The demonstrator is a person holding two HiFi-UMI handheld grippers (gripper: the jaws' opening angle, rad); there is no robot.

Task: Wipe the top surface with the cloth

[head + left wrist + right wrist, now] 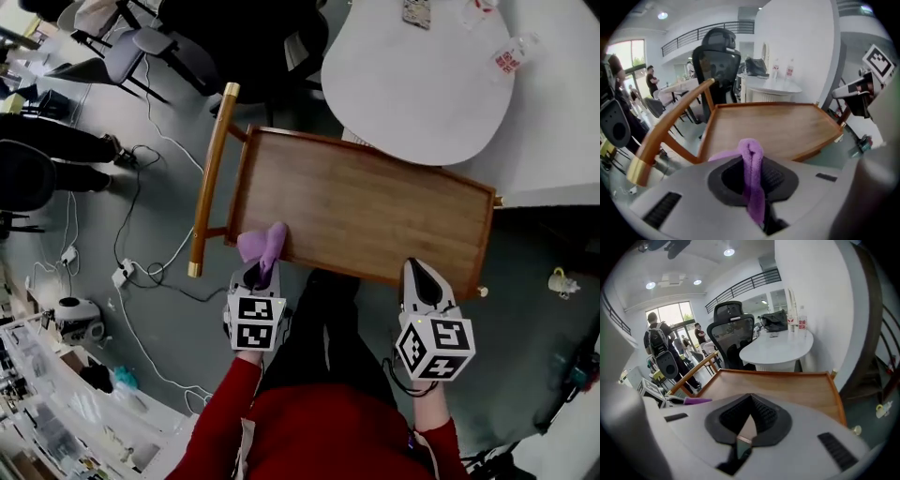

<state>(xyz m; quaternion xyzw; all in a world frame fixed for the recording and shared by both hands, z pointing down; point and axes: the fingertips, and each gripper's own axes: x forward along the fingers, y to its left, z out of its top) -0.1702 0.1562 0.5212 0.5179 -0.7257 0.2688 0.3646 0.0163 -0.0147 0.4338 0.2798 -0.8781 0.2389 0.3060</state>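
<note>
head view: my left gripper sits at the wooden top's near left corner, with the purple cloth lying over its edge

left gripper view: the jaws are clamped on the cloth

right gripper view: my right gripper is closed on nothing, by the near edge

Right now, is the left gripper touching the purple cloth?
Touching. The left gripper view shows the purple cloth pinched between the jaws of the left gripper.
</note>
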